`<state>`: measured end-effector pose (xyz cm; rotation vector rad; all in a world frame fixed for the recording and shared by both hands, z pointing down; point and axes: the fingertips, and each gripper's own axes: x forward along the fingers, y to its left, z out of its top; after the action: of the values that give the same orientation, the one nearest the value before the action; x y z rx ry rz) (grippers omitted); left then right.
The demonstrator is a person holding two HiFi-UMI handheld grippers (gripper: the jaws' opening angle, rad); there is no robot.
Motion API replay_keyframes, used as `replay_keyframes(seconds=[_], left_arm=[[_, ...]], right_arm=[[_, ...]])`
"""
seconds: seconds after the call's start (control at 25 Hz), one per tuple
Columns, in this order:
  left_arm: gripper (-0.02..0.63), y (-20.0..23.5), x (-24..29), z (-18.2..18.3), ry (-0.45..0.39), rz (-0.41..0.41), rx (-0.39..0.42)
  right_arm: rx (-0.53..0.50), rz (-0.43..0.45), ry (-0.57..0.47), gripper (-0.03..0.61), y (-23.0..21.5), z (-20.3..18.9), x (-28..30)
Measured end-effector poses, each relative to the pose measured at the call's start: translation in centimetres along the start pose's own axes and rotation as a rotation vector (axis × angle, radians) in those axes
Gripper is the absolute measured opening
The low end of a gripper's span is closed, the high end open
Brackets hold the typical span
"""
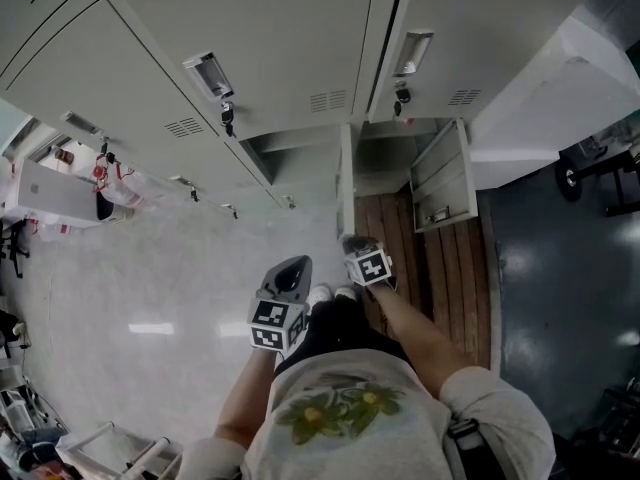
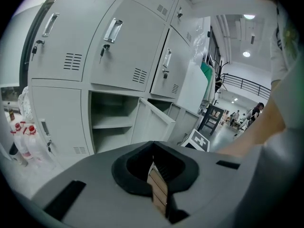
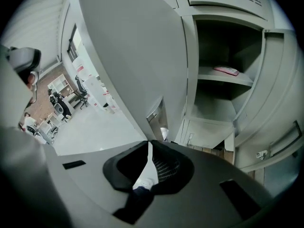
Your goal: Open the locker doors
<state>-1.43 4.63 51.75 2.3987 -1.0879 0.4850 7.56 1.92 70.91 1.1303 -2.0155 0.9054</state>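
Two lower doors of the grey steel lockers (image 1: 290, 28) stand open: a narrow door (image 1: 346, 183) edge-on just ahead of the right claw (image 1: 358, 240), and a second door (image 1: 443, 178) swung out over brown floorboards (image 1: 450, 288). Both claws have jaws together on nothing. The left claw (image 1: 296, 263) is over pale polished floor (image 1: 150, 268) that widens to the left.

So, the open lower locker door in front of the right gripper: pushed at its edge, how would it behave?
The door looks like thin sheet metal, so it is probably light and slightly flexible. It stands swung open, so a push should swing it rather than tip it. Its painted face looks smooth, so a grip may slip.
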Motion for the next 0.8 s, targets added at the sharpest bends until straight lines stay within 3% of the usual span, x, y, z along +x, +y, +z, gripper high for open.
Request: replay_keyframes(seconds=[0.48, 0.64, 0.8], left_arm=[[0.028, -1.0, 0.1, 0.6, -0.008, 0.0, 0.015], [0.028, -1.1, -0.3, 0.9, -0.02, 0.013, 0.013], [0.028, -1.2, -0.8, 0.7, -0.023, 0.032, 0.002]], right_arm=[[0.064, 0.053, -0.108, 0.038, -0.6, 0.3, -3.0], [0.109, 0.203, -0.218, 0.029, 3.1, 1.3, -7.1], [0.031, 0.375, -0.308, 0.029, 8.9, 2.1, -11.3]])
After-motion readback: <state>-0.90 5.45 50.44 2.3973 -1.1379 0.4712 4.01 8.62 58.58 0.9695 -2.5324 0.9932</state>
